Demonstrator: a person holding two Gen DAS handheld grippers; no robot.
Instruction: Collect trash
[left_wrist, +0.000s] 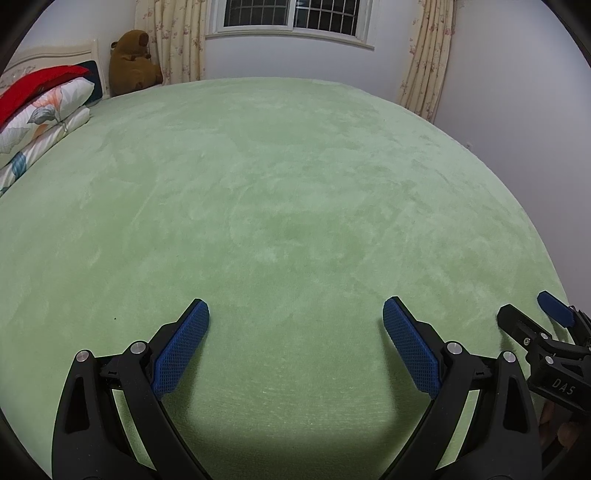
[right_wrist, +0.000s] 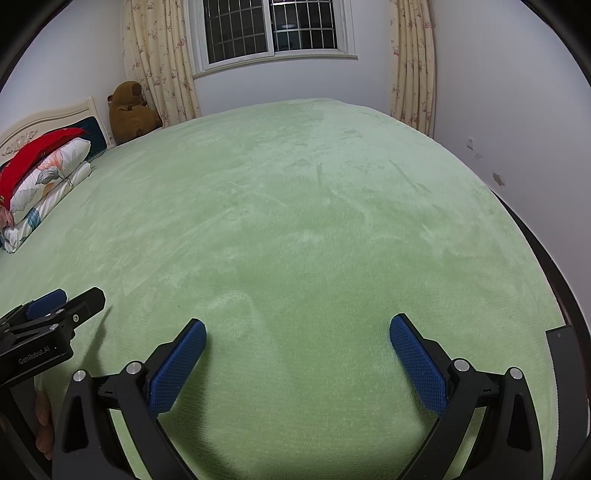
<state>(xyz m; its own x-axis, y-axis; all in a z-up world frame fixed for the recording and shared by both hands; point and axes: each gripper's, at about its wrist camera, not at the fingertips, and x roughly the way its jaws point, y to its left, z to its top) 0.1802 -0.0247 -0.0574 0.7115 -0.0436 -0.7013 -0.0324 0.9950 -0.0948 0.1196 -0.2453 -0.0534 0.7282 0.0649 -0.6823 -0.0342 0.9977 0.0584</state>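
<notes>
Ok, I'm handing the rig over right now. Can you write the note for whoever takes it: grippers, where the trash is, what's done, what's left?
Left gripper: jaws wide open, empty, low over the green bedspread.
Right gripper: jaws wide open, empty, beside the left one over the same bedspread.
Trash: none visible in either wrist view, and no bin or bag either. The bedspread looks bare.
Other things: pillows and a brown plush toy at the headboard end.
Done: cannot tell from these views.
Left: look beyond the bed for trash and a container.
</notes>
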